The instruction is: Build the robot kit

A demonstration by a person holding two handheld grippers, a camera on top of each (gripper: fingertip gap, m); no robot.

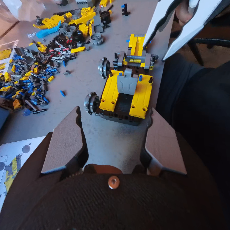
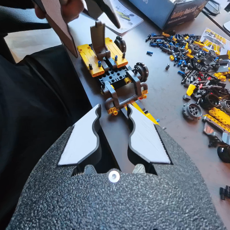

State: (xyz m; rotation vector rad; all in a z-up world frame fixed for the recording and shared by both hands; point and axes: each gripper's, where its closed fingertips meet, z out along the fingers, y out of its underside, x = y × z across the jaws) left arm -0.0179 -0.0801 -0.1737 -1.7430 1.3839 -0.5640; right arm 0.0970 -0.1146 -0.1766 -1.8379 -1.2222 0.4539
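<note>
Right now both tongs hang released, nothing gripped. Left tongs (image 1: 114,112) sit w/ jaws wide just behind the half-built yellow vehicle (image 1: 125,94), which stands at the counter (image 1: 112,136) edge near a person's dark lap. Right tongs (image 2: 113,108) are at its opposite end, one fingertip (image 2: 130,110) touching the yellow beam (image 2: 151,116) there; jaws apart. Vehicle shows 2 gear wheels (image 1: 92,103), 2 yellow panels, 1 grey seat (image 1: 127,84). Loose parts pile (image 1: 28,80) lies beside; 1 booklet (image 1: 12,161), 1 box (image 2: 165,11).
</note>
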